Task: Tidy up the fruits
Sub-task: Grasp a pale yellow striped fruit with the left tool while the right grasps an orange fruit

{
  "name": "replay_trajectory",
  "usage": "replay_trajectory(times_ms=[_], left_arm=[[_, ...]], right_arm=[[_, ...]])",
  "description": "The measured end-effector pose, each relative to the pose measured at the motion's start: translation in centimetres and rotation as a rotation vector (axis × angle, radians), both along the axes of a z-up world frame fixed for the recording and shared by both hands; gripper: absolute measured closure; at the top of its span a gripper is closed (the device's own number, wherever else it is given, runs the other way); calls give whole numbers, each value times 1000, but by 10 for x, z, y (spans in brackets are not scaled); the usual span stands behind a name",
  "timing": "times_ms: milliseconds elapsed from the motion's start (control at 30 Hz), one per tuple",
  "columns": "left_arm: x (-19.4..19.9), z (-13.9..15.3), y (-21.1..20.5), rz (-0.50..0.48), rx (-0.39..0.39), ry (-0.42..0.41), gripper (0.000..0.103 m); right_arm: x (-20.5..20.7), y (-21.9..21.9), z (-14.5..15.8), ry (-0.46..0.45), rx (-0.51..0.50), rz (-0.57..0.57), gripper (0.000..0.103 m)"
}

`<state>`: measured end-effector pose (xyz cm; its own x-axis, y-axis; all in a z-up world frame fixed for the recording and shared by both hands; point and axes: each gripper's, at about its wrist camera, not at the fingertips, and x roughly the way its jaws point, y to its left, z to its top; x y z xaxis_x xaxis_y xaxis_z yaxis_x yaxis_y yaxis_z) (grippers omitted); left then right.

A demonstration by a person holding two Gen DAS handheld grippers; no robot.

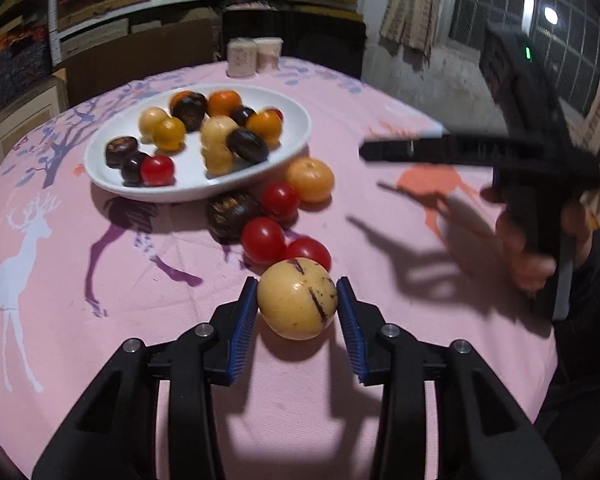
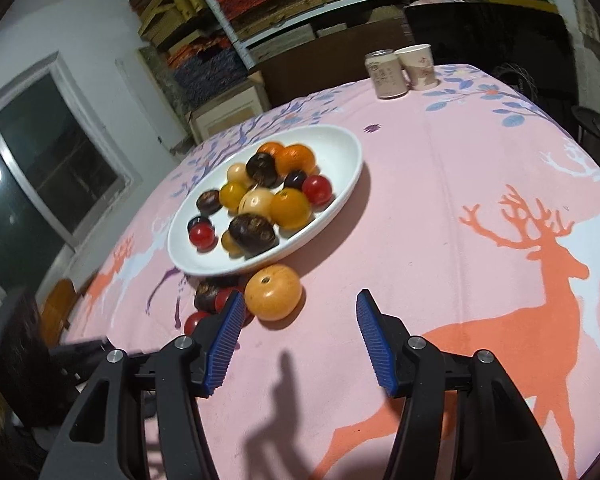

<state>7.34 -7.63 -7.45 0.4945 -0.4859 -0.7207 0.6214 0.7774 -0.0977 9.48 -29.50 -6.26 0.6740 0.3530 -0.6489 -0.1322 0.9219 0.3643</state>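
A white oval plate [image 1: 288, 136] [image 2: 340, 148] on the pink tablecloth holds several orange, yellow, dark and red fruits. In front of it lie an orange fruit [image 1: 310, 180] [image 2: 273, 292], a dark fruit [image 1: 232, 216], and three red tomatoes [image 1: 279, 200]. My left gripper [image 1: 297, 300] is open with its blue pads on either side of a pale yellow striped fruit [image 1: 297, 298] resting on the cloth; the left pad is almost touching it. My right gripper [image 2: 300, 320] is open and empty, hovering just right of the orange fruit; it also shows blurred in the left wrist view [image 1: 380, 152].
A can [image 2: 384, 74] and a paper cup [image 2: 418, 66] stand at the table's far edge. Shelves of stacked boards line the wall behind. The pink deer-print cloth [image 2: 480, 184] extends to the right of the plate.
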Motion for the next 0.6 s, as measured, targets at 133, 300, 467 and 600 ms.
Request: replay_trajectory(times_ms=[133,300,467,600], left_arm=[[4,11,15,38,-67,-25,64],[15,9,21,54,-87,17,64],[16,8,21,49,-94,24,64],[17,6,20,43,-91,30,64]], right_arm=[[3,18,-4,8,-67,24,45],[12,51,-14,36,-283,74,58],[27,62,-12,29,-366,109,58],[35,65,-11,28,-370,127,58]])
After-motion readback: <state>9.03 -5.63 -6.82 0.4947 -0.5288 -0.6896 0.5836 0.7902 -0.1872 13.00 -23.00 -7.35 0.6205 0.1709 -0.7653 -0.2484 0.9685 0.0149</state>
